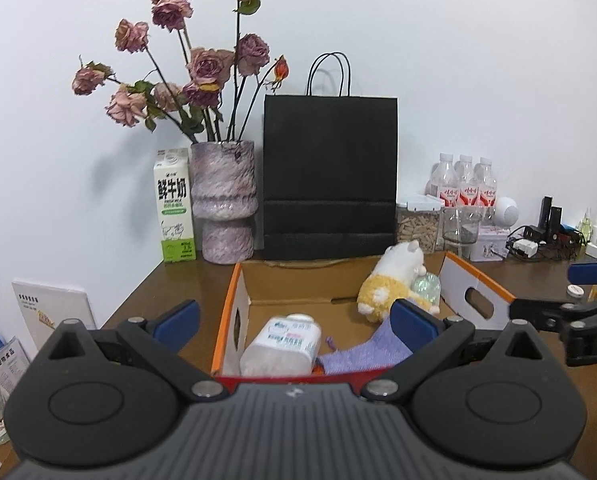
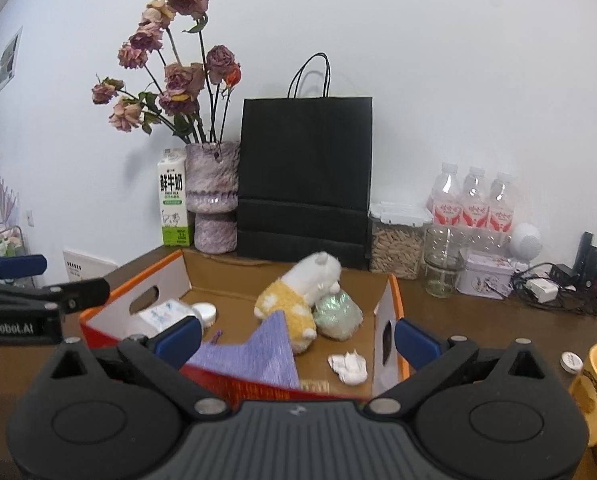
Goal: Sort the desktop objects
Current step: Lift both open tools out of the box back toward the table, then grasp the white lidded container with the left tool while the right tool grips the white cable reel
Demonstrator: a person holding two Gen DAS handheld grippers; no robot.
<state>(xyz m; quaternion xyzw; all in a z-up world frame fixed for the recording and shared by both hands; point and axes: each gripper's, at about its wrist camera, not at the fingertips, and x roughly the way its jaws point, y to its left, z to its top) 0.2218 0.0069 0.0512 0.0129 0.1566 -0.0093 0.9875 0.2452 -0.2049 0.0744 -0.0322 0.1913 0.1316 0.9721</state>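
Note:
An open cardboard box [image 1: 234, 312] [image 2: 388, 340] with orange rims sits on the brown desk. Inside lie a white plastic bottle [image 1: 284, 344] [image 2: 166, 314], a purple cloth [image 1: 362, 354] [image 2: 258, 350], a white and yellow plush toy [image 1: 394, 280] [image 2: 298, 296], a shiny green pouch [image 1: 428, 286] [image 2: 336, 314] and crumpled white paper [image 2: 348, 366]. My left gripper [image 1: 296, 322] is open and empty over the box's near left side. My right gripper [image 2: 298, 340] is open and empty over the box's near right side. Each gripper shows at the edge of the other's view.
At the back stand a milk carton [image 1: 174, 208], a vase of dried roses [image 1: 224, 204], a black paper bag [image 1: 330, 176], a jar of pellets [image 2: 396, 246], a glass [image 2: 442, 264], water bottles [image 2: 474, 200] and cables [image 2: 554, 286]. A yellow mug [image 2: 596, 384] and small cap [image 2: 571, 362] sit right.

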